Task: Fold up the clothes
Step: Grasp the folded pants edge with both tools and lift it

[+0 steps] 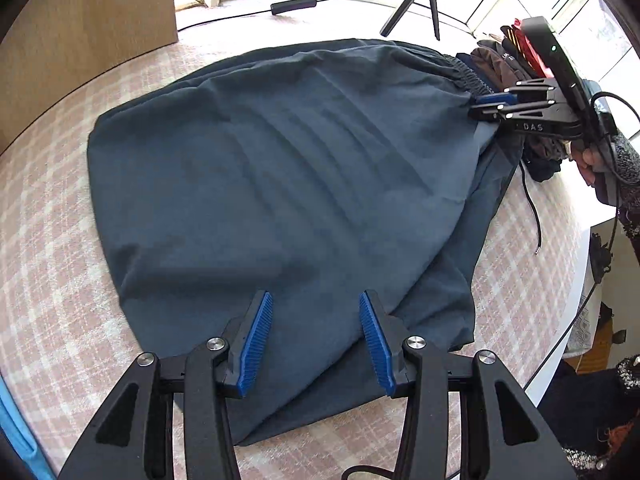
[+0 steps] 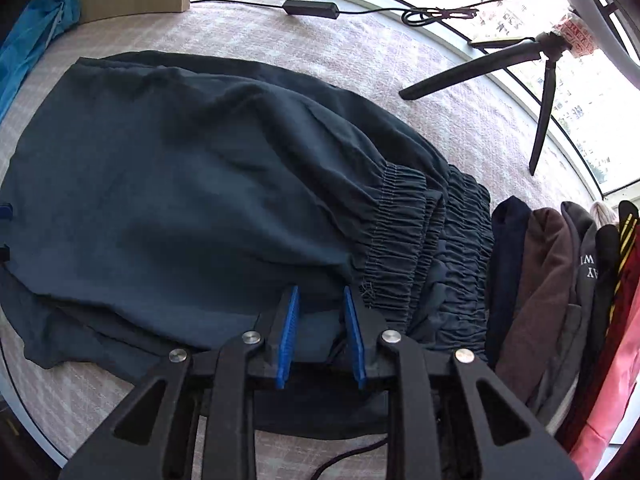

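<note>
A pair of dark navy trousers [image 1: 280, 184] lies folded across the middle of the desk [image 1: 52, 264], which has a pink checked cloth, with the elastic waistband [image 2: 400, 236] toward the right of the right-wrist frame, near a pile of folded clothes [image 2: 560, 300]. The left tongs [image 1: 316, 340] hover over the trousers' near edge at the bottom of the frame, jaws moderately apart and empty. The right tongs [image 2: 320, 332] stand narrowly parted beside the waistband, cloth between the pads but not visibly pinched; a tripod [image 2: 520, 76] stands at the upper right.
</note>
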`<state>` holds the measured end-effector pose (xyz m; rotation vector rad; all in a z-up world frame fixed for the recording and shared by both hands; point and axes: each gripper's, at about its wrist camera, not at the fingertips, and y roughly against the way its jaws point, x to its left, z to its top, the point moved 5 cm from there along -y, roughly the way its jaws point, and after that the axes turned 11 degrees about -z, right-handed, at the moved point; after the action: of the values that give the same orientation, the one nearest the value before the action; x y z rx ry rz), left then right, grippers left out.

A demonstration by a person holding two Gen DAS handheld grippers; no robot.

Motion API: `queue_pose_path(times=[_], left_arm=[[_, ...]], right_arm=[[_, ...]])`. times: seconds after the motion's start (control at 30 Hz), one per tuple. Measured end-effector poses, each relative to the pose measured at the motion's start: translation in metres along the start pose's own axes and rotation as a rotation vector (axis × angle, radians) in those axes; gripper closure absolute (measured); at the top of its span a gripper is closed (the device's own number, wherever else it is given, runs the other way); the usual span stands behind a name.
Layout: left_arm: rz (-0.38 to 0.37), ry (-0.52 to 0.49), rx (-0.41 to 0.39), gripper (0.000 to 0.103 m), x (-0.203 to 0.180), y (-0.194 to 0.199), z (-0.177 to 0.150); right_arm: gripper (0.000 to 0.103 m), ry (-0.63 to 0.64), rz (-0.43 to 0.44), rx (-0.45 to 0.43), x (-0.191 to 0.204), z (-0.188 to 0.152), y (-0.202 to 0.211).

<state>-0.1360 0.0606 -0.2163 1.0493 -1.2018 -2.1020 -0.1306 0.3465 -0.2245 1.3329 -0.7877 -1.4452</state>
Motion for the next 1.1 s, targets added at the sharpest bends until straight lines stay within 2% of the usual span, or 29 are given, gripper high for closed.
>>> queue_pose_path(times=[0.1,0.2,0.27,0.37,0.47,0.53,0.63,0.67,0.77,0.8,0.83,0.87,0.93,1.07,1.1], left_arm=[[0.059,0.096,-0.029,0.059,0.045,0.034,-0.005],[0.087,0.176,-0.041,0.059,0.087,0.059,-0.006],[0.102,0.185,-0.042,0.059,0.109,0.069,-0.002],[0.095,0.140,-0.022,0.059,0.127,0.072,0.008],[0.065,0.071,0.026,0.059,0.133,0.060,0.016],[0.051,0.029,0.052,0.059,0.133,0.052,0.021],[-0.002,0.016,0.064,0.059,0.137,0.049,0.029],[-0.013,0.012,0.064,0.059,0.140,0.049,0.033],[-0.048,0.027,0.071,0.058,0.149,0.044,0.046],[-0.059,0.037,0.077,0.058,0.151,0.040,0.050],[-0.067,0.044,0.083,0.058,0.153,0.036,0.055],[-0.064,0.043,0.087,0.058,0.154,0.032,0.059],[-0.047,0.026,0.087,0.056,0.153,0.026,0.068],[-0.085,0.024,0.093,0.057,0.143,0.021,0.077],[-0.089,0.017,0.093,0.063,0.141,0.021,0.078]], right_arm=[[0.081,-0.113,0.091,0.006,-0.017,0.000,0.005],[0.080,-0.132,0.073,-0.090,-0.008,0.009,0.048],[0.080,-0.104,0.177,-0.157,0.024,0.012,0.082],[0.074,-0.052,0.368,-0.239,0.103,0.011,0.124],[0.074,-0.007,0.523,-0.261,0.194,0.011,0.139],[0.074,0.001,0.520,-0.243,0.240,0.015,0.129],[0.074,0.001,0.469,-0.100,0.282,0.007,0.100],[0.074,-0.023,0.466,-0.103,0.284,0.003,0.103],[0.071,-0.046,0.486,-0.191,0.296,-0.008,0.135],[0.068,-0.030,0.477,-0.204,0.304,-0.010,0.140],[0.058,-0.014,0.469,-0.217,0.312,-0.012,0.146],[0.054,0.002,0.459,-0.229,0.319,-0.015,0.151],[0.054,0.032,0.407,-0.230,0.332,-0.015,0.148],[0.054,0.079,0.306,-0.234,0.356,-0.015,0.142],[0.054,0.088,0.279,-0.242,0.360,-0.015,0.141]])
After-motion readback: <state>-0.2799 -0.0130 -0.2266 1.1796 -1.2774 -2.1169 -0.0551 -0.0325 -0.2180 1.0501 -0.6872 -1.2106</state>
